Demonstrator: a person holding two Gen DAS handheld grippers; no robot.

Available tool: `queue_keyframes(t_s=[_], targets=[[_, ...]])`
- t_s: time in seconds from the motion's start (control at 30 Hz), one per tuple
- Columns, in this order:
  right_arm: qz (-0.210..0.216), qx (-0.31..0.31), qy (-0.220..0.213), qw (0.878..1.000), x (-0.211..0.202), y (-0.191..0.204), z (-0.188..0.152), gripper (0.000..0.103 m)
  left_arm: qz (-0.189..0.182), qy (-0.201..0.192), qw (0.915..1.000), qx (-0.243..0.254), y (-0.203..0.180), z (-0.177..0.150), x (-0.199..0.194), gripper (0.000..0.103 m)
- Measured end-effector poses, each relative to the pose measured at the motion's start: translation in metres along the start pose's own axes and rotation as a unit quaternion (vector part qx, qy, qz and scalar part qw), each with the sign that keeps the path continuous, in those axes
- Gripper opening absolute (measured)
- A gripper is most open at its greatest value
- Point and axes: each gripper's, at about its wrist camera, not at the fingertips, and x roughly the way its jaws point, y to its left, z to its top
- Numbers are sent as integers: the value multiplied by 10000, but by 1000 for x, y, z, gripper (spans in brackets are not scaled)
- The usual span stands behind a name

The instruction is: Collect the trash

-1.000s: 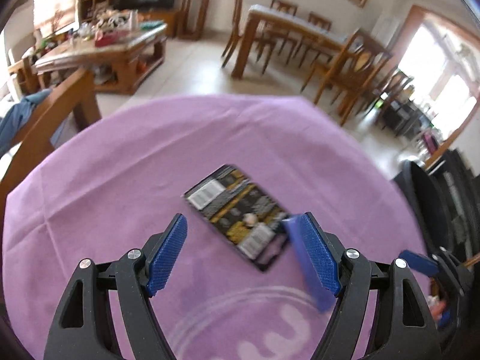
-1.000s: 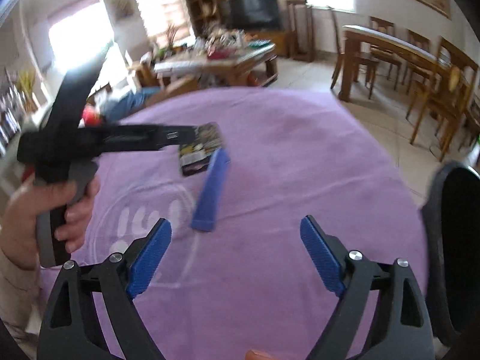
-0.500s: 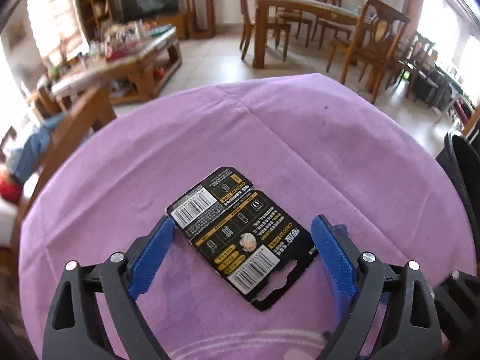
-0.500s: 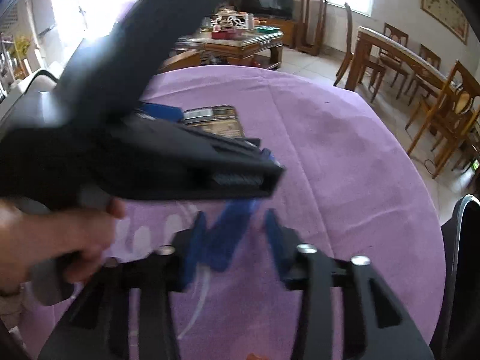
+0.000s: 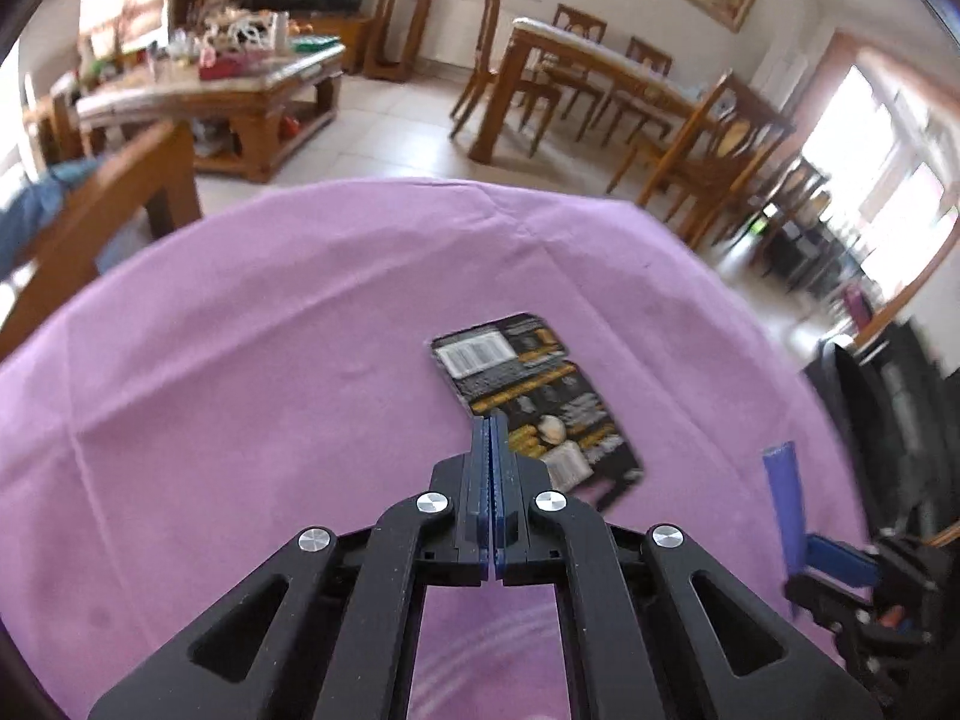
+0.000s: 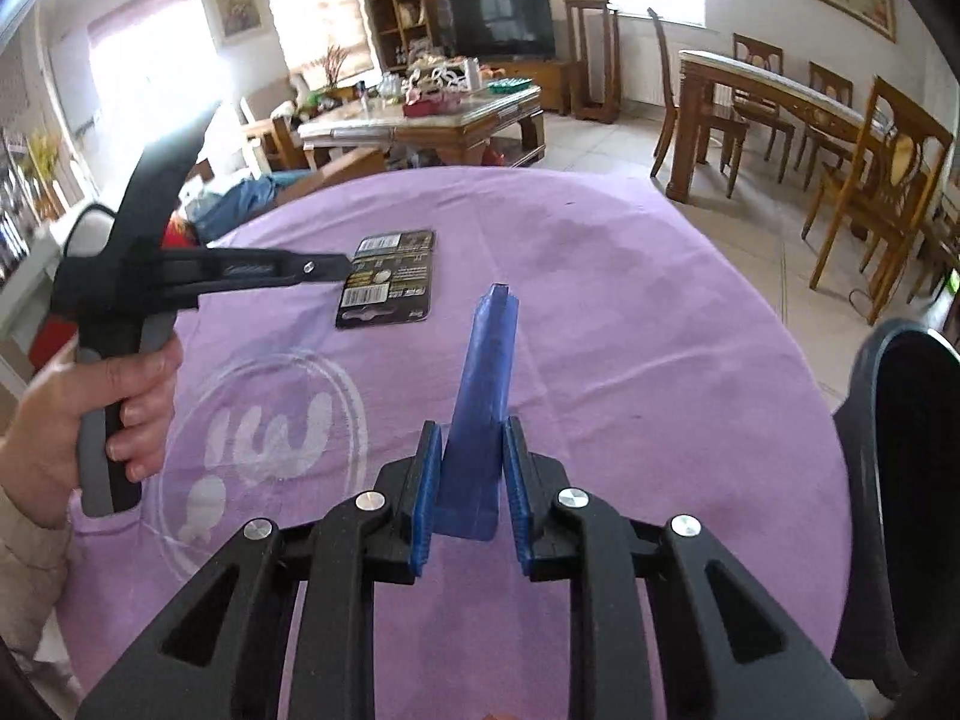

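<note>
A black battery card [image 5: 540, 396] lies on the purple tablecloth [image 6: 600, 330]. My left gripper [image 5: 491, 420] is shut, its tips at the card's left edge; I cannot tell whether they pinch it. From the right wrist the left gripper [image 6: 345, 267] meets the black card [image 6: 390, 282] at the same edge. A blue plastic piece [image 6: 483, 372] stands between the jaws of my right gripper [image 6: 471, 423], which are closing, and the pads press its base. In the left wrist view the blue piece [image 5: 783, 492] sticks up from the right gripper [image 5: 804, 546].
A black bin [image 6: 900, 480] stands past the table's right edge, also seen as the bin [image 5: 870, 420]. A hand [image 6: 90, 420] holds the left gripper's handle. A white logo [image 6: 270, 420] is printed on the cloth. Wooden chairs and tables stand beyond.
The left jaws went from wide apart around the card to shut at its left edge. The right jaws closed on the blue piece, which lay on the cloth a second ago.
</note>
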Motion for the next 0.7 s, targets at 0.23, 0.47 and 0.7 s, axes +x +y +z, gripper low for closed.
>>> queue_keyframes(t_s=[0.23, 0.47, 0.7], targets=[[208, 388, 31, 9990, 8, -8, -6, 21, 663, -262, 9972, -244, -32, 4, 9, 87], [340, 444, -8, 9984, 4, -11, -9, 21, 1840, -47, 9808, 648, -88, 2, 47, 81], [416, 402, -136, 9982, -4, -18, -11, 21, 1563, -44, 9844, 801, -68, -4, 26, 32]])
